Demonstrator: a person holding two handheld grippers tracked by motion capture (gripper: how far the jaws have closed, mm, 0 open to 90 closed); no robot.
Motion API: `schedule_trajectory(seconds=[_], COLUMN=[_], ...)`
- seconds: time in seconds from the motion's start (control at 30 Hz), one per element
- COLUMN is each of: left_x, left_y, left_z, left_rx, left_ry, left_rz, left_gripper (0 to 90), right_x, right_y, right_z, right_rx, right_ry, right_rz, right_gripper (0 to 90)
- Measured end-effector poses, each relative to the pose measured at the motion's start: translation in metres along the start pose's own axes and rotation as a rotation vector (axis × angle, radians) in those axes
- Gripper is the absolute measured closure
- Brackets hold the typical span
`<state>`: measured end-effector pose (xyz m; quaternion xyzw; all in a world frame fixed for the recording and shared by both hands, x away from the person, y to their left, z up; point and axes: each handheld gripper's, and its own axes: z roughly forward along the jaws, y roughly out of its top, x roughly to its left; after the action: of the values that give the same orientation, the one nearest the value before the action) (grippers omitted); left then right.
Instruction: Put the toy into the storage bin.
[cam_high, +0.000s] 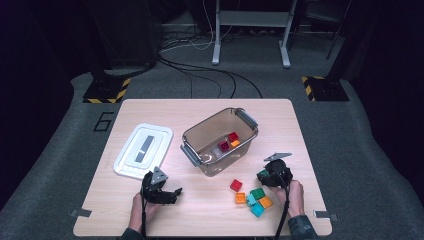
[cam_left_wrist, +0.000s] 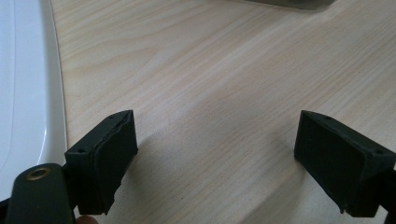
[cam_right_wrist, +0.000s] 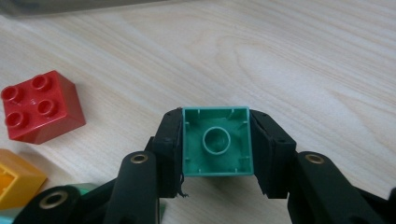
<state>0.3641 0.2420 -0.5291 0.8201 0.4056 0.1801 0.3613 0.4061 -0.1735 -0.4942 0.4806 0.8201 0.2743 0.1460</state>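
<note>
My right gripper (cam_right_wrist: 215, 142) is shut on a teal-green brick (cam_right_wrist: 215, 140), whose hollow underside faces the camera; in the high view this gripper (cam_high: 262, 175) is near the table's front right, just right of the loose bricks. A red brick (cam_right_wrist: 41, 109) lies on the wood to its left, an orange brick (cam_right_wrist: 16, 182) below that. In the high view a red brick (cam_high: 236, 185) and a cluster of orange, green and cyan bricks (cam_high: 255, 199) lie on the table. My left gripper (cam_left_wrist: 215, 154) stands open over bare wood, seen at front left (cam_high: 172, 192) in the high view.
A clear plastic bin (cam_high: 220, 141) at mid-table holds red bricks (cam_high: 228, 141) and a small orange one. Its white lid (cam_high: 143, 150) lies flat to the left, its edge (cam_left_wrist: 28, 93) beside my left gripper. The wooden table (cam_high: 210, 110) ends close behind my hands.
</note>
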Motion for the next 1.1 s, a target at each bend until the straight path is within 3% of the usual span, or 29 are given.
schedule_trajectory(seconds=[0.43, 1.1], left_x=[0.0, 0.0], left_y=[0.0, 0.0], left_z=[0.0, 0.0], left_rx=[-0.005, -0.003], left_ry=[-0.002, -0.002], left_rz=[-0.002, -0.001], left_gripper=[12.8, 12.9], right_x=[-0.015, -0.03], right_y=[0.01, 0.041], right_z=[-0.008, -0.04], right_rx=[-0.054, -0.131], right_ry=[-0.022, -0.062], right_rz=[0.043, 0.042], right_gripper=[58.1, 58.2])
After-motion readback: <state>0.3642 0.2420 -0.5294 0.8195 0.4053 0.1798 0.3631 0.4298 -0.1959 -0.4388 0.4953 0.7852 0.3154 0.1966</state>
